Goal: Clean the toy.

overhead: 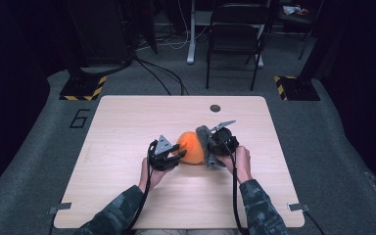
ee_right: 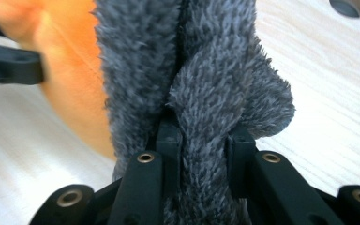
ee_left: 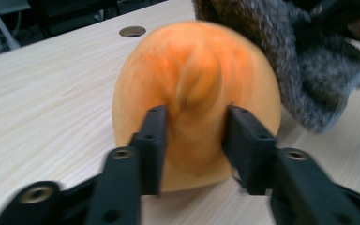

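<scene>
Left gripper (ee_left: 194, 123): jaws parted, one on each side of a raised orange fold on the toy (ee_left: 197, 93). The blurred left gripper view does not settle whether the pads press that fold; they appear to stand just off it, so I record this gripper as released.

Right gripper (ee_right: 201, 140): clenched on the grey fur (ee_right: 206, 84), a thick tuft bunched between the pads.

Position: in the high view the toy (overhead: 191, 147) lies near the middle of the table (overhead: 127, 122), between the two grippers. From the left gripper (overhead: 169, 155) it lies at about 2 o'clock, touching or just beside the jaws; from the right gripper (overhead: 215, 147) it lies at 9 o'clock. Its long axis runs roughly 9 to 3, orange end toward the left hand (overhead: 149, 171), fur end toward the right hand (overhead: 242, 161). Judgement: any coming pull or re-grip turns on that axis, and only the right side has a firm hold.

Views compared: the left gripper view gives the orange fold and the table hole (ee_left: 132, 31) at 11 o'clock; the right gripper view gives the seam through the fur and the grip itself. The high view gives neither, but alone shows both hands at once.
</scene>
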Tool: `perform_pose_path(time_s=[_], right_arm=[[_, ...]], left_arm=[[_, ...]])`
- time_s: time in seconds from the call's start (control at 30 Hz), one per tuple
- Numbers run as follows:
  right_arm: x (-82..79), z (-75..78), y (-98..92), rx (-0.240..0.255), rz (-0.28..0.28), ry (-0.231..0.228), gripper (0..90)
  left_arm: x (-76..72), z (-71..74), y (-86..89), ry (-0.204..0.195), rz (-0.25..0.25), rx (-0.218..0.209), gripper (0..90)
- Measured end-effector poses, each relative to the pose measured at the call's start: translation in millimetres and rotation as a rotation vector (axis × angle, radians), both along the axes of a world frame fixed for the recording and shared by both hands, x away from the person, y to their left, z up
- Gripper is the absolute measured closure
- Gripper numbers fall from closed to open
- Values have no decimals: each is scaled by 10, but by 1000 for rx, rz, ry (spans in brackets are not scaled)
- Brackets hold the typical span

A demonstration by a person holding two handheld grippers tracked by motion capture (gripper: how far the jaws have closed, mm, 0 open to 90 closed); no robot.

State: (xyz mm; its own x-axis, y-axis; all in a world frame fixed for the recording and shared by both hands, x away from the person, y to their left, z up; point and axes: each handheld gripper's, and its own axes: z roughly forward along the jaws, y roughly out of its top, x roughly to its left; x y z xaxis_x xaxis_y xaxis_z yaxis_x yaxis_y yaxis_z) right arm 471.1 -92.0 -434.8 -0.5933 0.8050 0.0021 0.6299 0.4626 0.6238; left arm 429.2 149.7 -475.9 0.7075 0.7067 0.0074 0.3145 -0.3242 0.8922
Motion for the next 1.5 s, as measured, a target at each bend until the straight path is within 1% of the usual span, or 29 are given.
perform_pose_path(time_s=[0.03,0.07,0.1,0.17,0.2,0.23,0.27,0.3,0.33,0.4,0.43,0.57,0.6,0.67,0.73,0.77,0.83,0.87,0.9,0.93,1.0,1.03,1.2,1.23,1.27,1.3,1.37,1.47,1.5], right_arm=[[9,-2,-17,-5,-3,-2,726],[9,-2,-17,-5,-3,-2,726],[21,-14,-48,0,-4,1,726],[25,-27,-58,3,-8,3,726],[25,-27,-58,3,-8,3,726],[23,-28,-56,-2,-6,-1,726],[19,-24,-51,-1,-3,0,726],[9,-16,-32,-10,-1,-4,726],[2,-9,-27,-15,-3,-8,726],[-4,-1,-22,-20,-2,-11,726],[-12,14,-23,-30,-4,-34,726],[-34,77,-43,-16,-8,-45,726],[-45,103,-40,-12,-10,-47,727],[-87,196,-28,-3,-5,-87,727],[-133,296,-6,26,11,-111,727],[-160,344,21,41,14,-119,727],[-185,378,43,44,21,-125,727],[-245,426,135,45,44,-144,727],[-245,426,135,45,44,-144,727],[-260,422,175,39,67,-147,727],[-271,349,299,-46,80,-171,727],[-264,317,311,-61,79,-170,727],[-186,201,226,-71,45,-133,727],[-133,111,151,-59,21,-83,727],[-133,111,151,-59,21,-83,727],[-86,17,84,-73,-6,-49,727],[-52,-37,49,-79,-13,-38,727],[19,-167,-44,-76,-40,16,727],[58,-248,-80,-107,-70,60,727]], left_arm=[[-3,-33,-19,-12,0,31,512],[-3,-33,-19,-12,0,31,477],[23,-74,-33,-10,4,57,443],[39,-108,-41,-20,0,52,436],[39,-108,-41,-20,0,52,459],[37,-123,-54,-38,6,64,459],[32,-135,-64,-48,-2,78,508],[25,-148,-72,-59,-5,83,613],[25,-148,-72,-59,-5,83,664],[20,-142,-66,-63,-18,73,732],[27,-140,-52,-63,-31,60,754],[25,-93,-21,-43,-28,32,794],[24,-60,-12,-30,-26,20,798],[21,5,4,-1,-20,-23,801],[5,64,-2,21,-17,-49,801],[-2,81,-6,37,-24,-56,801],[-13,91,-24,39,-25,-50,800],[-25,80,-45,39,-25,-49,798],[-25,80,-45,39,-25,-49,797],[-26,83,-44,39,-31,-35,797],[-27,75,-56,35,-26,-32,791],[-13,55,-50,46,-30,-21,788],[28,22,-20,47,-15,-29,779],[34,19,-8,57,-19,-29,777],[38,14,-2,54,-16,-28,777],[42,12,-2,55,-13,-35,773],[42,9,-5,56,-14,-37,773],[46,5,-10,60,-19,-39,770],[46,0,-12,58,-10,-48,770]])
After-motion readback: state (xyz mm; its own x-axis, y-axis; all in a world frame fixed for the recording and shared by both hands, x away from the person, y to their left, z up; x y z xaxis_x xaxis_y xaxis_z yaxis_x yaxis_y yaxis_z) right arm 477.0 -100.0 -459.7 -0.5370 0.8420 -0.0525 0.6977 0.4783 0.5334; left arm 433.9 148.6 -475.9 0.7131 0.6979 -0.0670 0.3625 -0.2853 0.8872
